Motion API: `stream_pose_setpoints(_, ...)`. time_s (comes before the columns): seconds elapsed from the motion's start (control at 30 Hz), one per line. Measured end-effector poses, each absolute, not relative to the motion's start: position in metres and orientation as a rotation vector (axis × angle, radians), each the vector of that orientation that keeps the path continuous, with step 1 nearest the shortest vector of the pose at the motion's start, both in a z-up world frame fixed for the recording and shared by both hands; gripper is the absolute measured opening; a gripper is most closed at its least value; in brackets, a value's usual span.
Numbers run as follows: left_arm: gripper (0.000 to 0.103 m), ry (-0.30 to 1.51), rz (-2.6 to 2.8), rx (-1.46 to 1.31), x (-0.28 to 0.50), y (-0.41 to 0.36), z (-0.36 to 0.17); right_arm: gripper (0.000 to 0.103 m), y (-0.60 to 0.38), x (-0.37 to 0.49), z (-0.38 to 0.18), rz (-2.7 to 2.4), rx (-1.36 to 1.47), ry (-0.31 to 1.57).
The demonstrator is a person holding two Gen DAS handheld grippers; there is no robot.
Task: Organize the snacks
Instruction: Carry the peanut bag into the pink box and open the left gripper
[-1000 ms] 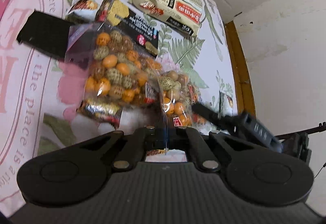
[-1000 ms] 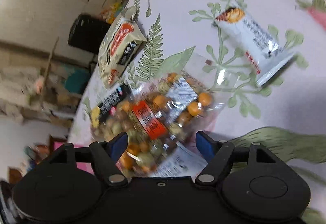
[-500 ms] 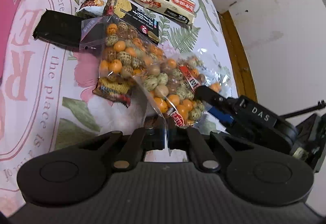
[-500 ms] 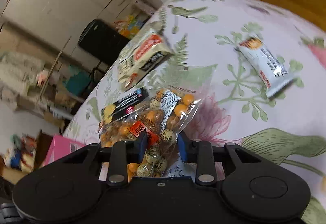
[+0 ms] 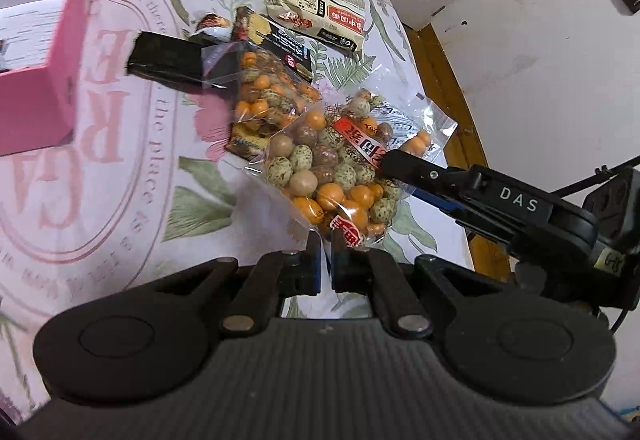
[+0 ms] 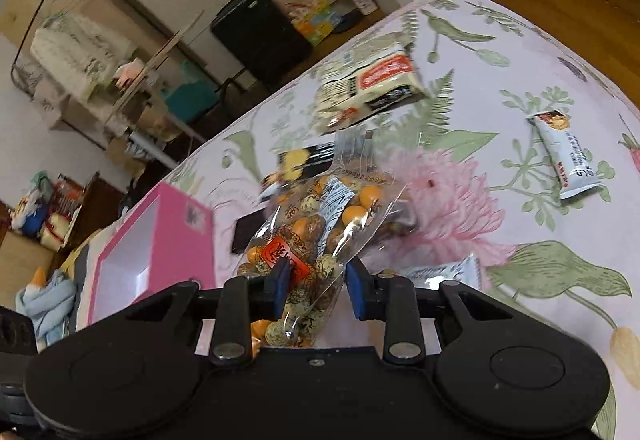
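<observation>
A clear bag of orange and speckled candy balls (image 5: 340,168) is held up above the flowered tablecloth (image 5: 120,180). My right gripper (image 6: 314,286) is shut on this bag (image 6: 320,240); its black finger shows in the left wrist view (image 5: 416,170) across the bag. My left gripper (image 5: 325,260) is shut, with its tips at the bag's lower edge; whether it pinches the plastic is hard to tell. A second, similar candy bag (image 5: 268,96) lies on the cloth behind. A pink box (image 5: 44,52) with an open top stands at the left and shows in the right wrist view (image 6: 156,252).
A cream packet (image 5: 320,10), a long black cracker box (image 5: 276,42), a black wrapper (image 5: 166,58) and a small snack (image 5: 210,24) lie at the far side. A white bar (image 6: 566,156) lies on the right of the cloth. The table edge (image 5: 444,88) runs close on the right.
My right gripper closed on the candy bag and lifted it off the cloth, toward the pink box. The left wrist view pulled back, so the pink box came into sight.
</observation>
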State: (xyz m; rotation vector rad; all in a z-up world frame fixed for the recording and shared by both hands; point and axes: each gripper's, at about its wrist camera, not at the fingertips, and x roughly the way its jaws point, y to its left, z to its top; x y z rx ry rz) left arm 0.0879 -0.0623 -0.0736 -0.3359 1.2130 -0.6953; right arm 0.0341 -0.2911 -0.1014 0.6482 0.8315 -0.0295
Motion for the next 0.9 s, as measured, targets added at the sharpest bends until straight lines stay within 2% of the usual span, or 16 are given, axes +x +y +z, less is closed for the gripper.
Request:
stream_pose_setpoints(0.4, 0.002, 1.191, -0.615, -0.369, 0.072, 0.014, -0.047, 0.033, -0.219, 0.044, -0.061, 0.148, 0.48, 0.879)
stream_pose_setpoints(0.73, 0.002, 1.092, -0.489, -0.426, 0.094, 0.076, -0.037, 0.032, -0.146, 0.103, -0.033, 0.332, 0.288, 0.864)
stream_pose_setpoints(0.9, 0.002, 1.045, -0.382, -0.401, 0.115, 0.098, -0.051, 0.032, -0.104, 0.138, -0.041, 0.446, 0.145, 0.802)
